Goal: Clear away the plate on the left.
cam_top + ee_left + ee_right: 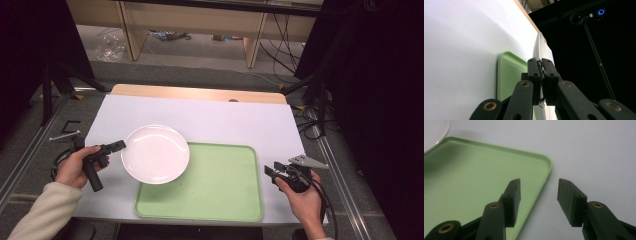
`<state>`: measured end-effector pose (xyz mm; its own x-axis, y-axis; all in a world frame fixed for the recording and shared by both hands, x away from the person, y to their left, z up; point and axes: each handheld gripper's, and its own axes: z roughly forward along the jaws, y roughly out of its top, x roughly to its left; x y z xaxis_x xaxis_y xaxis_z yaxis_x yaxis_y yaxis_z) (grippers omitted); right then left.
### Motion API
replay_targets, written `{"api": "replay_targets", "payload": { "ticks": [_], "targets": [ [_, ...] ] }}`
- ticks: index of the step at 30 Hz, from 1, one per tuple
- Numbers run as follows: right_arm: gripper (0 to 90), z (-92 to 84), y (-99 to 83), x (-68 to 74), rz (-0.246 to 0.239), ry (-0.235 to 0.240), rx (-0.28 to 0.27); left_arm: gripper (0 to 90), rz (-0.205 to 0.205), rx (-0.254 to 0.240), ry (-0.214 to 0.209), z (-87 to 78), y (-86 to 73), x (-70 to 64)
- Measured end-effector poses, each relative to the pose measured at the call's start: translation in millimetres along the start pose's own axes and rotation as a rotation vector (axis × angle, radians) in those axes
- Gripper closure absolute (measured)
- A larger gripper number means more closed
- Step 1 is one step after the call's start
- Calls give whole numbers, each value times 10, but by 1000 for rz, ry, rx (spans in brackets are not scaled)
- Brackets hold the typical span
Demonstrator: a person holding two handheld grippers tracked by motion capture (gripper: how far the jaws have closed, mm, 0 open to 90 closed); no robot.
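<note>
A round white plate (156,153) hangs over the left end of the light green tray (220,185), overlapping its upper left corner. My left gripper (120,145) is shut on the plate's left rim. In the left gripper view that rim (539,47) runs edge-on between the jaws of the left gripper (540,65). My right gripper (271,172) sits open at the tray's right edge, holding nothing. In the right gripper view the right gripper (539,192) straddles the tray's edge (549,167), and a bit of the plate (434,130) shows at top left.
The white table top (215,120) has a wooden strip (200,93) along its far side. Metal rails (30,145) flank the table. Cables and tripod legs (310,100) stand on the floor at the right.
</note>
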<state>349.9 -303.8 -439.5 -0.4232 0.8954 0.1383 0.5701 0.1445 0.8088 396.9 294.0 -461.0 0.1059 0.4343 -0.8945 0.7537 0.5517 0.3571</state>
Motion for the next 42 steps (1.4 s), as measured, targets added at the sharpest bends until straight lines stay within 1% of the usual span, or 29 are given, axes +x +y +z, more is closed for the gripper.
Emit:
{"api": "replay_targets", "payload": {
  "ticks": [1,2,3,4,5,6,10,11,13,14,15,16,17,18,22,23,24,25,27,28,29,31,32,33,34,35,37,38,42],
  "targets": [
    [543,3,3,-5,-10,3,9,863,-1,4,9,30,-27,-4],
    [543,17,-2,-11,-1,8,-1,863,9,48,18,85,-71,-15],
    [543,17,-2,-11,-1,8,-1,862,9,48,18,85,-71,-15],
    [545,10,-1,-14,-4,10,0,862,29,79,20,169,-149,-48],
    [545,10,-1,-14,-4,10,0,860,29,79,20,169,-149,-48],
    [546,12,0,-18,-5,10,0,860,50,125,31,232,-221,-102],
    [550,15,3,-7,-6,10,-7,860,55,171,18,330,-348,-170],
    [551,-1,15,-3,0,7,24,862,55,171,18,330,-348,-170],
    [551,0,18,-5,-5,4,22,861,53,185,11,372,-402,-196],
    [553,-4,17,-2,-2,9,24,861,67,196,13,393,-428,-214],
    [554,13,7,3,4,21,3,862,62,199,13,409,-443,-229],
    [555,11,7,-3,-7,15,-1,861,80,211,11,432,-452,-245],
    [556,13,11,-11,-2,13,1,861,69,210,17,441,-456,-257],
    [557,8,15,-11,-2,7,10,861,82,214,15,459,-477,-250],
    [560,11,15,-9,-1,10,3,863,72,231,25,504,-537,-259],
    [561,6,18,-13,-3,1,9,864,84,231,17,512,-547,-257],
    [561,-5,22,-11,-2,5,24,864,77,237,24,517,-550,-269],
    [561,13,15,-10,-4,12,3,865,86,244,22,523,-556,-269],
    [561,10,15,-6,-1,14,2,867,94,248,31,529,-558,-271],
    [560,16,14,-9,-11,10,1,868,117,237,54,544,-567,-278],
    [560,16,14,-9,-11,10,1,868,117,237,54,544,-567,-278],
    [560,12,13,-1,-5,17,8,870,152,243,75,543,-574,-283],
    [561,12,13,-1,-3,17,7,871,155,243,77,547,-576,-280],
    [560,16,12,-2,-3,15,7,871,178,244,58,555,-571,-263],
    [561,22,13,-8,-9,8,4,871,180,243,65,558,-576,-268],
    [560,7,20,-8,-11,4,27,870,180,243,65,558,-576,-268],
    [560,32,17,12,-3,19,12,871,212,256,72,559,-577,-264],
    [560,29,19,14,-13,13,11,870,208,254,76,560,-586,-268],
    [559,24,19,17,-16,6,24,870,238,261,100,581,-595,-261]
  ]
}}
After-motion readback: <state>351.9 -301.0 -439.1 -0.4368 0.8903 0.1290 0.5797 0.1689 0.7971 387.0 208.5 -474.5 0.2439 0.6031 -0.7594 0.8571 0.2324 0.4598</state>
